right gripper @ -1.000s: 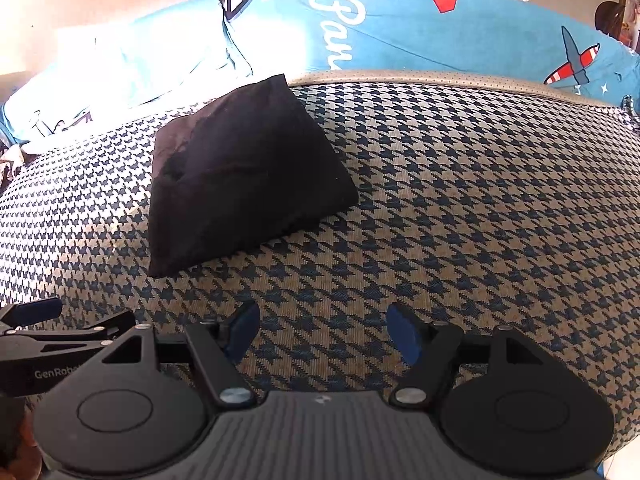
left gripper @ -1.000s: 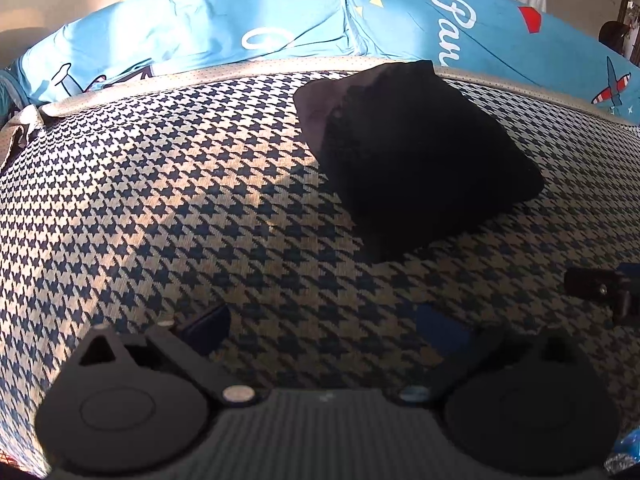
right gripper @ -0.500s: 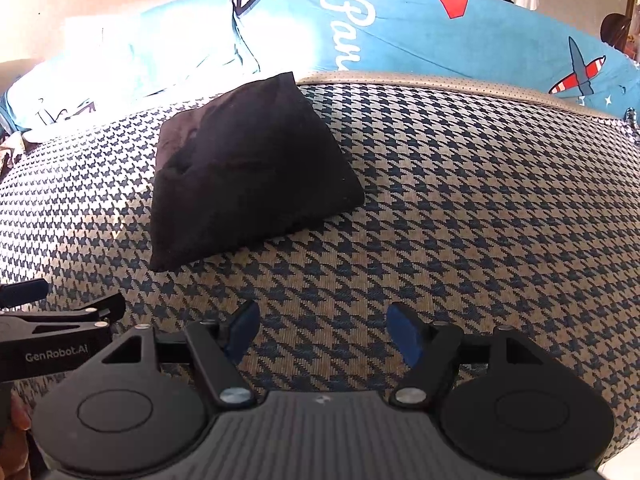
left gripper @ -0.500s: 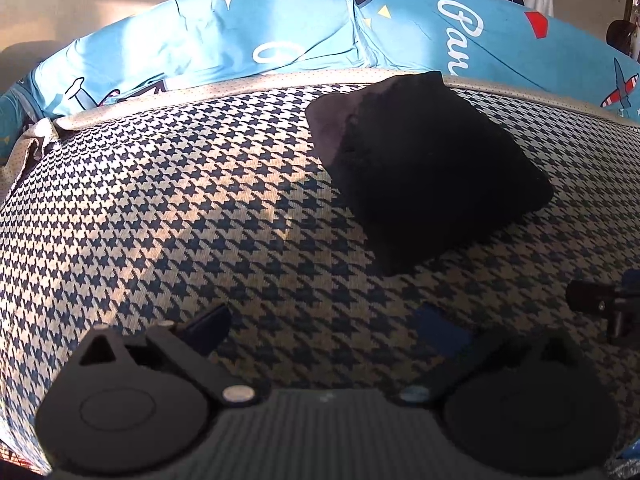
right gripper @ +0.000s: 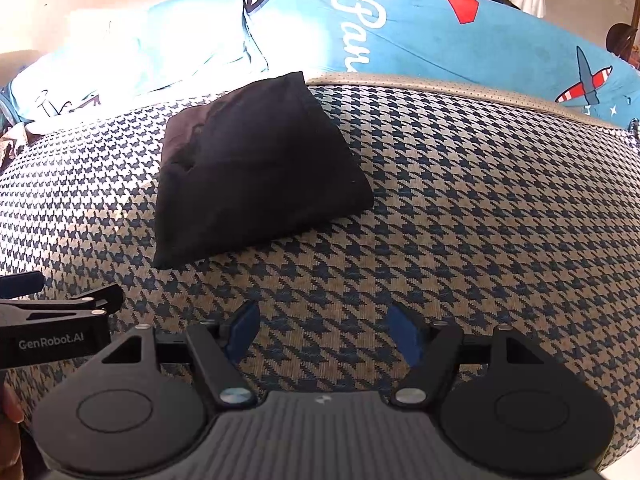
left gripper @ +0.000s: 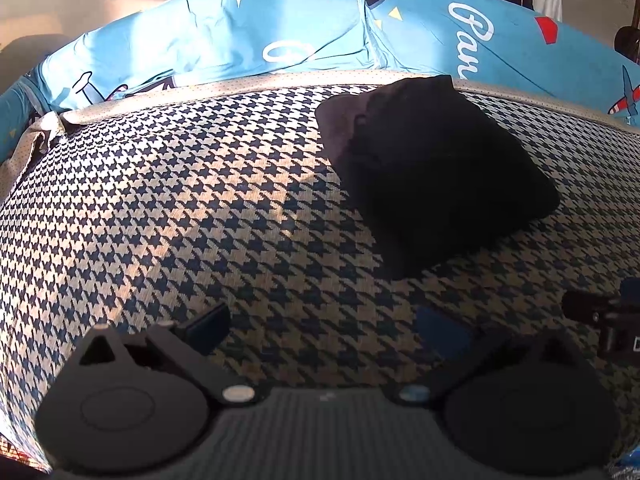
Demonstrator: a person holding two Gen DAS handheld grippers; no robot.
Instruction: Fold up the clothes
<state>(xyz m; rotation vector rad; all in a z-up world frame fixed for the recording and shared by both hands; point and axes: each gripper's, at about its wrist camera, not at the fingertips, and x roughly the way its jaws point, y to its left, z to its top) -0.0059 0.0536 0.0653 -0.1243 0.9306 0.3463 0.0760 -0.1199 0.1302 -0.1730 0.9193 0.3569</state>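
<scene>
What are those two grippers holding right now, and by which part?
Nothing. The left gripper and right gripper are both open over the houndstooth cover. The folded black garment lies apart from them, untouched.

Support surface: a bed covered by a houndstooth cloth (left gripper: 168, 208) in dark blue and beige, its pale dotted border (right gripper: 460, 84) running along the far edge. Directly on the cloth, towards the far edge, lies a folded black garment (right gripper: 256, 168), a compact, roughly square bundle with one corner touching the border. Beyond the border, a bright blue printed sheet (left gripper: 248, 40) with stars, aeroplanes and white lettering covers the rest of the bed
</scene>
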